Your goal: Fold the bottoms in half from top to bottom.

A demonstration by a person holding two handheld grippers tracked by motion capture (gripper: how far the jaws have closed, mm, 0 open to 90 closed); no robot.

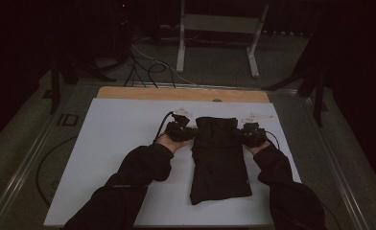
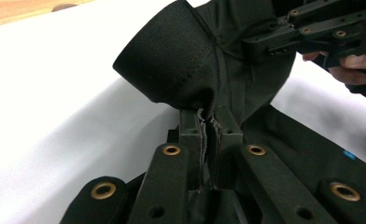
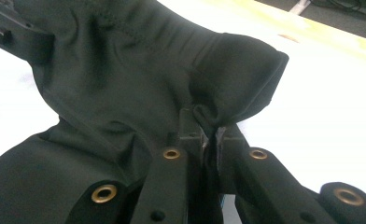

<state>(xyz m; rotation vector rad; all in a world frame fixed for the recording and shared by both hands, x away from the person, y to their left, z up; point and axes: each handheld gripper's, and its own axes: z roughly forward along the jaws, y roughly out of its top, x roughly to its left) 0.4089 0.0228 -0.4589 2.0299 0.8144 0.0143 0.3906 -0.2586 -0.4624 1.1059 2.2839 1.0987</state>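
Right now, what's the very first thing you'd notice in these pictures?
A long black cloth lies down the middle of the white table cover. At its far end, the left tool and the right tool each pinch one side of it; the gripper views show fabric clamped between shut jaws. The room behind is dark, with cables on the floor.
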